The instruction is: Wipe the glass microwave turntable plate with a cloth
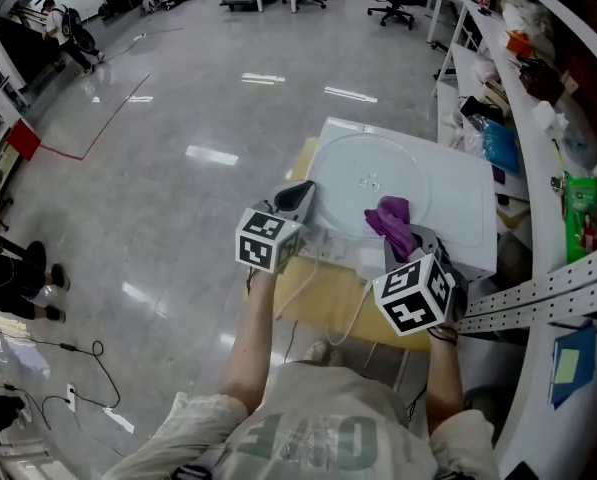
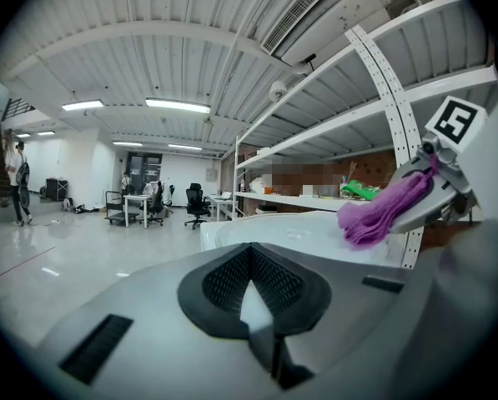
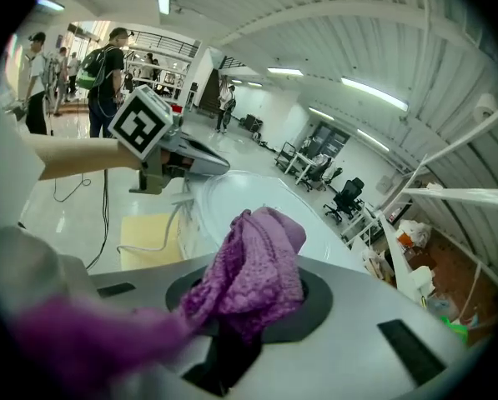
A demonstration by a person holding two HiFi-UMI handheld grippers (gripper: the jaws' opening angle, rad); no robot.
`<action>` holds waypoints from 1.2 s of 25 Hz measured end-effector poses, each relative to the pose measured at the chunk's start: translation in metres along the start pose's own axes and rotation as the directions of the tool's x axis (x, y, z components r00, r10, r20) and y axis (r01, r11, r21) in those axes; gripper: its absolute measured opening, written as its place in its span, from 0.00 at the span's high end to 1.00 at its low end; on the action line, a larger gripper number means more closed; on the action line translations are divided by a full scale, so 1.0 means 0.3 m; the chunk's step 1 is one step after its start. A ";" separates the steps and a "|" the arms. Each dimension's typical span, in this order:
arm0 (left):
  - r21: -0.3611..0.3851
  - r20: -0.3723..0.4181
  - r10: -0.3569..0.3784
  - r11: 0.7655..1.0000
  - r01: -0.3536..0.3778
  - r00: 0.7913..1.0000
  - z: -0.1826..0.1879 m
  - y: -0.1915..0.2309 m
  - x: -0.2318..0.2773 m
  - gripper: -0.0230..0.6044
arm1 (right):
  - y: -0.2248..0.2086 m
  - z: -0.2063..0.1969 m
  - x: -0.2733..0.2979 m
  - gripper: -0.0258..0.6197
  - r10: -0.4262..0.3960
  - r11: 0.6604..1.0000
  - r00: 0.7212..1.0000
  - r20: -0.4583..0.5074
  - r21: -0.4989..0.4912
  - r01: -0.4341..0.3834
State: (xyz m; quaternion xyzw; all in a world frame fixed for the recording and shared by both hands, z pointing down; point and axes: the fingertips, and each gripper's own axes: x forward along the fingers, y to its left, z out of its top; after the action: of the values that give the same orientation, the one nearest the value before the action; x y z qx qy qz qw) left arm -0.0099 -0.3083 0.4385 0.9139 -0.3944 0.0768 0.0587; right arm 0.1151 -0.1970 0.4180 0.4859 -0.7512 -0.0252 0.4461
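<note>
Wiping seems barely started: right hand-held gripper (image 1: 408, 234) clamps purple cloth (image 1: 393, 218) at near rim of glass turntable plate (image 1: 353, 163) on white surface (image 1: 468, 203); left hand-held gripper (image 1: 298, 200), closed and empty, sits beside its left rim.

1. The glass turntable plate (image 1: 343, 178) (image 2: 269, 226) (image 3: 232, 192) is lying flat on the white worktop (image 1: 470, 203). It is round and clear, with a low raised rim and a small hub mark in its middle. The white surface is showing through it, so the glass is looking pale.
2. The cloth (image 1: 393, 223) (image 2: 380, 215) (image 3: 253, 269) is purple, with a knitted texture. It is sitting bunched in folds between the jaws of the right claw (image 3: 247, 311), over the near right part of the plate. Whether it is touching the glass is not clear.
</note>
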 end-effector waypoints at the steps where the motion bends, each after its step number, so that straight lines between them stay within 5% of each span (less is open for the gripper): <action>1: 0.001 0.002 0.002 1.000 -0.002 1.000 0.002 0.001 0.000 0.96 | 0.012 -0.003 -0.006 0.87 -0.001 1.000 1.000 -0.002 -0.013 0.001; 9: -0.003 0.001 -0.003 1.000 0.003 1.000 0.007 0.002 0.004 0.96 | -0.002 0.007 -0.012 0.87 0.008 1.000 1.000 0.004 -0.017 -0.008; 18: -0.002 0.005 -0.012 1.000 0.012 1.000 0.003 -0.005 0.004 0.96 | -0.443 0.127 0.167 0.87 -0.190 0.974 0.981 0.051 0.138 0.181; 30: -0.005 -0.001 -0.015 1.000 0.015 1.000 0.008 -0.009 0.003 0.96 | -0.474 0.053 0.354 0.87 -0.130 0.972 0.991 -0.037 0.192 0.134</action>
State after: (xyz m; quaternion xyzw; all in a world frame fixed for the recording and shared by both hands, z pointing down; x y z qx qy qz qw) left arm -0.0071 -0.3073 0.4362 0.9166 -0.3876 0.0758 0.0620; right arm 0.1909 -0.3581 0.4102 0.5761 -0.7107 0.0243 0.4030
